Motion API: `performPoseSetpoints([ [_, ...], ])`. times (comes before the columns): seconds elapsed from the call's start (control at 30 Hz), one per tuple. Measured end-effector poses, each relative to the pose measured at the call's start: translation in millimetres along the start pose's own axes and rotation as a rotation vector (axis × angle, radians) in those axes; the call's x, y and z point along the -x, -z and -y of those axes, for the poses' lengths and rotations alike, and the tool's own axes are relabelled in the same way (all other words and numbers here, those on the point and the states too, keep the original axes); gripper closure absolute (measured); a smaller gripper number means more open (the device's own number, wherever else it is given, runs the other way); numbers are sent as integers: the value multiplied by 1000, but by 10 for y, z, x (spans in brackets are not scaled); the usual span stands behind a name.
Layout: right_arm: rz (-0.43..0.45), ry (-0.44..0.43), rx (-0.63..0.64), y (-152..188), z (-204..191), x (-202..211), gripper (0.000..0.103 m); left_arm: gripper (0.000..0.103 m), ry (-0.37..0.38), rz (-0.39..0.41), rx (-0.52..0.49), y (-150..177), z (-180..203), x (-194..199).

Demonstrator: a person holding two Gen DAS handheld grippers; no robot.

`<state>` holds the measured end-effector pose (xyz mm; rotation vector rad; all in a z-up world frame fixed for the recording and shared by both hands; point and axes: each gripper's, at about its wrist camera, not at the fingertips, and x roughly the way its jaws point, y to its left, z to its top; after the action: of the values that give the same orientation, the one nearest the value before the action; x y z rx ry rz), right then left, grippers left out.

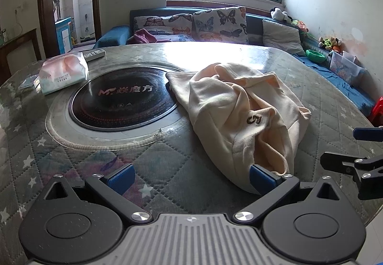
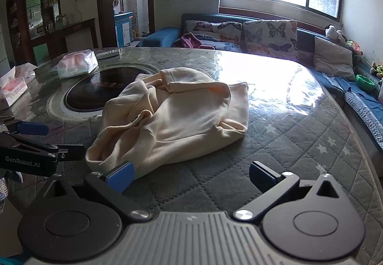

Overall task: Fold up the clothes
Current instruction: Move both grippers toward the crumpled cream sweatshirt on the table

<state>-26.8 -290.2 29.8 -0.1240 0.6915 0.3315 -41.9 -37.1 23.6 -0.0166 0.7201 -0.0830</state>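
- Left wrist view, from its left edge: a tissue pack (image 1: 63,72) and a remote control (image 1: 95,54) sit toward the counter's (image 1: 167,169) far left corner, then the round induction cooktop (image 1: 122,100) set into the middle.
- Right of the cooktop lies the cream sweatshirt (image 1: 239,116), crumpled in a heap, one edge overlapping the cooktop rim and a dark "5" showing on its front.
- The left hand-held gripper (image 1: 191,177) has its jaws spread wide with nothing between them; its right pad sits just against the sweatshirt's near hem.
- The right hand-held gripper (image 2: 191,177) is likewise spread and empty, its left pad at the heap's near corner.
- Judged step: the very start, since the garment is unfolded and ungrasped. The next move likely calls for pinching the hem or shoulders at two points and spreading the cloth flat on bare counter, clear of the cooktop.
- Only the right wrist view shows a second tissue pack (image 2: 14,88) at the counter's left edge; only the left shows the "5".
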Motion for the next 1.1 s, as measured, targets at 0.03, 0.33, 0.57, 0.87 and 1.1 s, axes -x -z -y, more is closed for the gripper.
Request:
performPoseSetpoints([
  [0.03, -1, -2, -1, -1, -1, -6, 0, 0, 0, -1, 0, 1, 0, -3],
  [0.33, -10, -15, 3, 46, -39, 4, 0, 0, 3, -13, -10, 49, 19, 30],
  [0.57, -12, -19, 11, 67, -78, 31, 0, 0, 3, -28, -27, 86, 60, 47],
  [0.87, -11, -23, 19, 85, -130, 73, 0, 0, -5, -48, -41, 122, 79, 60],
  [1.1, -8, -25, 23, 75, -148, 88, 0, 0, -8, -57, -53, 113, 92, 63],
])
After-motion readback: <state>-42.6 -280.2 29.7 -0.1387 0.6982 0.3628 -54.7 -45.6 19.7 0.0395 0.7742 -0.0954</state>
